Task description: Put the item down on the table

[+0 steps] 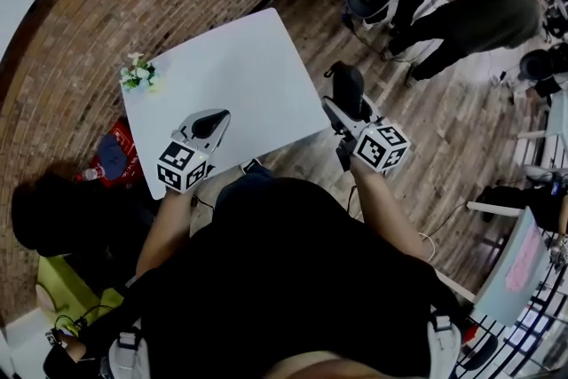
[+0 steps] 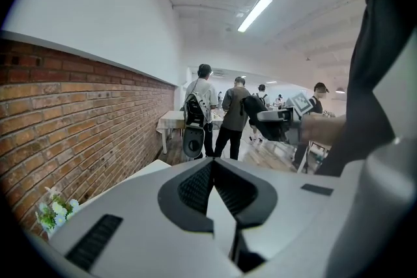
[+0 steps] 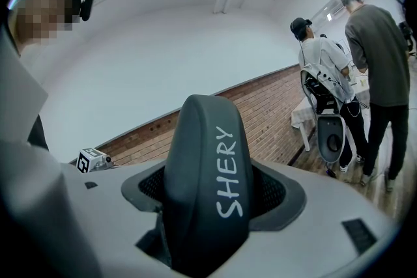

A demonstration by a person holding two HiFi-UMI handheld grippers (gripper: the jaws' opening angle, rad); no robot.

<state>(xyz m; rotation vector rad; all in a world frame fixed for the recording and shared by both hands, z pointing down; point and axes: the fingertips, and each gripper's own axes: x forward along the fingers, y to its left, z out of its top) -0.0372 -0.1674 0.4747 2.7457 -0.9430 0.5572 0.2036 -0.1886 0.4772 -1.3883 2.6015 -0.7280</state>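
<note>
Gripping a dark grey rounded item (image 3: 207, 192) with our right gripper (image 1: 343, 114) beside the white square table (image 1: 240, 71), we haven't placed it yet; left gripper (image 2: 216, 195) closed, empty.

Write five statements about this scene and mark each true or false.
1. The right gripper holds a dark case marked SHERY. True.
2. The case lies on the table. False: it is held in the air, off the table's right edge, over the floor.
3. The left gripper is empty, with its jaws together. True.
4. The flowers stand at the table's right corner. False: they stand at its left corner, by the brick wall.
5. Nobody else is in the room. False: several people stand in the background.
</note>
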